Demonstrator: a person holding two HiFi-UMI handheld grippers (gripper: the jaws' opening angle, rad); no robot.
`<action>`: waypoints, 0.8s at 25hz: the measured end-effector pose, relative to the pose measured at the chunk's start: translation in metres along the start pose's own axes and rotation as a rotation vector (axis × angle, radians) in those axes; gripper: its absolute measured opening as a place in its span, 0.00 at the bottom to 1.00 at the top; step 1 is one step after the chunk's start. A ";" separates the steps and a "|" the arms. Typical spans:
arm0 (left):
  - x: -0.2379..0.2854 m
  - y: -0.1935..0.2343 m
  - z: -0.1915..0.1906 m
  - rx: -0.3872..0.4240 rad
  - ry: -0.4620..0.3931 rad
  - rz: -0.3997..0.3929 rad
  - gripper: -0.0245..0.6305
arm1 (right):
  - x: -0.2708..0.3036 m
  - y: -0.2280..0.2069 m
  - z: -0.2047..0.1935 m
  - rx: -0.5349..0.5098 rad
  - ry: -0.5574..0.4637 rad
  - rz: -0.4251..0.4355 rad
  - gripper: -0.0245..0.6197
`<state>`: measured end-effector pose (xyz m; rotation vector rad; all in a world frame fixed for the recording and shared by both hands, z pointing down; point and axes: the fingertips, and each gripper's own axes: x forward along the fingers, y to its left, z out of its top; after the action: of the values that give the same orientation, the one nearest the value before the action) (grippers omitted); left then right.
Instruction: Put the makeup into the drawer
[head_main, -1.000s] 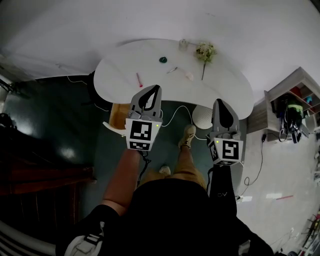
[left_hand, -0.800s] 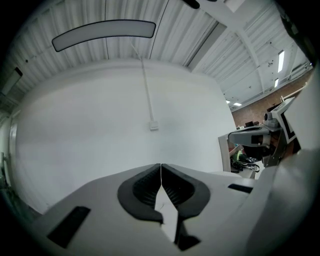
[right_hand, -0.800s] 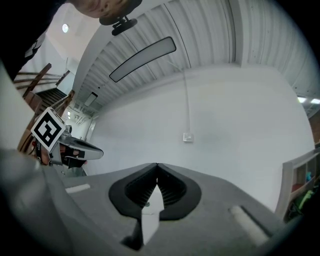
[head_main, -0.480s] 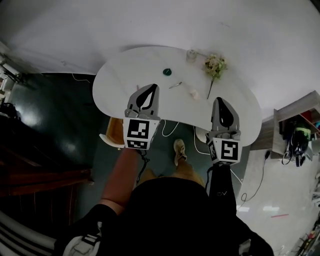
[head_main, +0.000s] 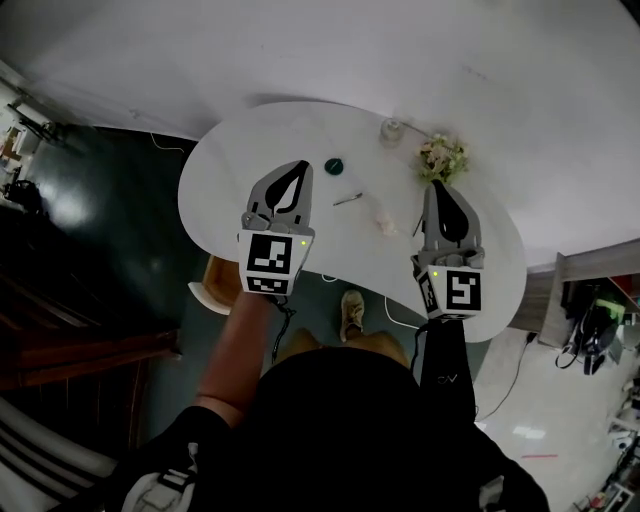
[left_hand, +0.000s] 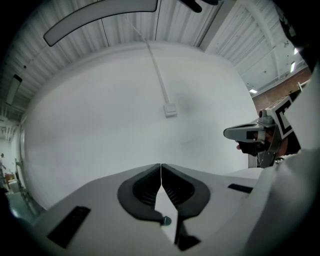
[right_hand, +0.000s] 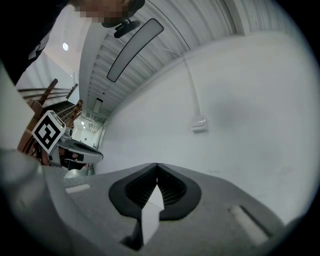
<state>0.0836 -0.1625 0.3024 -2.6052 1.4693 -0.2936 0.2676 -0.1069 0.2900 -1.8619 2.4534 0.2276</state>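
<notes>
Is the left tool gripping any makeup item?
No: the left gripper view shows the left tool with its jaws shut tip to tip and nothing between them.

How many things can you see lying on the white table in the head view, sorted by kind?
Flower bunch: 1
Small clear container: 1
Dark green round item: 1
Thin stick: 1
Small pale item: 1
Total: 5

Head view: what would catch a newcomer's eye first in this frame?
Two grey grippers with marker cubes, the left gripper and right gripper, both shut and empty, are held out over a curved white table. On its far side lie a small bouquet and a dark green round thing.
</notes>
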 end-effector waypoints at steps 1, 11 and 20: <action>0.008 0.002 -0.001 -0.001 0.003 0.006 0.05 | 0.007 -0.005 -0.001 -0.004 -0.003 0.010 0.05; 0.053 -0.001 -0.004 0.004 0.004 0.022 0.05 | 0.058 -0.042 -0.014 0.028 -0.027 0.072 0.05; 0.062 0.011 -0.010 0.022 0.043 0.051 0.05 | 0.081 -0.042 -0.015 0.041 -0.038 0.111 0.05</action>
<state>0.1032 -0.2219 0.3159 -2.5554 1.5340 -0.3608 0.2868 -0.1972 0.2911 -1.6916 2.5192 0.2131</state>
